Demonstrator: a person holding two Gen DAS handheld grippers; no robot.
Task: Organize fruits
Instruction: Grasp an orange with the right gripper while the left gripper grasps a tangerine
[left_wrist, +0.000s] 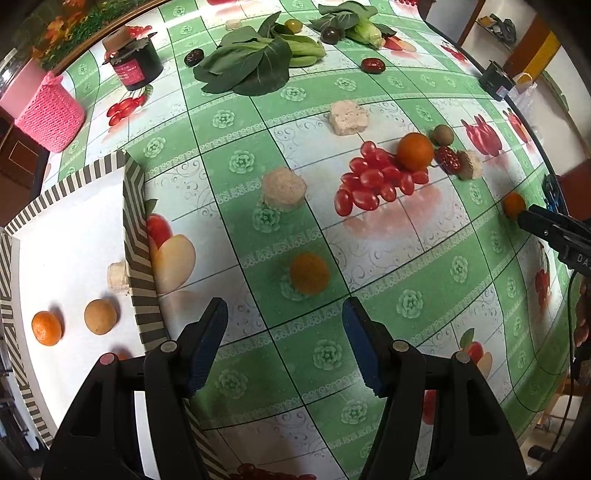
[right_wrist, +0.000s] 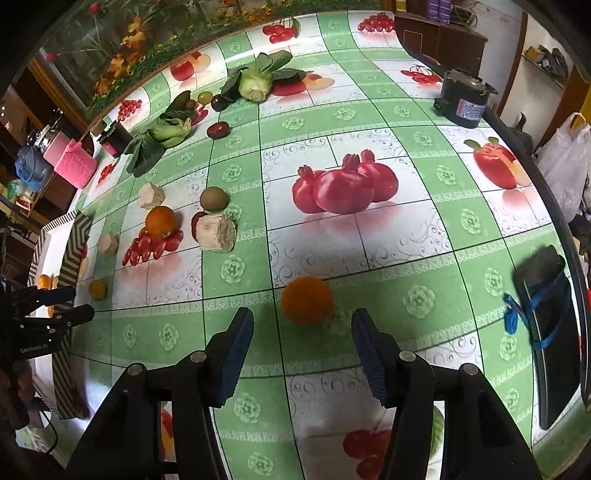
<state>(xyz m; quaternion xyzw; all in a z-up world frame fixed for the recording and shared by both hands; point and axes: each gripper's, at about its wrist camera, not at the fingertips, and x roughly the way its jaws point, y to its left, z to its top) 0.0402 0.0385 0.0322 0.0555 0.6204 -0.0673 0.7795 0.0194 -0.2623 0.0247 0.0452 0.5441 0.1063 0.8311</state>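
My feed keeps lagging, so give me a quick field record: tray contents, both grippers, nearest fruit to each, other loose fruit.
tray: striped-rim tray holds a small orange, a tan round fruit and a pale chunk
left gripper: open, nothing between the jaws
left target: orange on the tablecloth just ahead of it
right gripper: open, not gripping
right target: orange just ahead of the jaws, on the table
other loose fruit: orange and kiwi farther back
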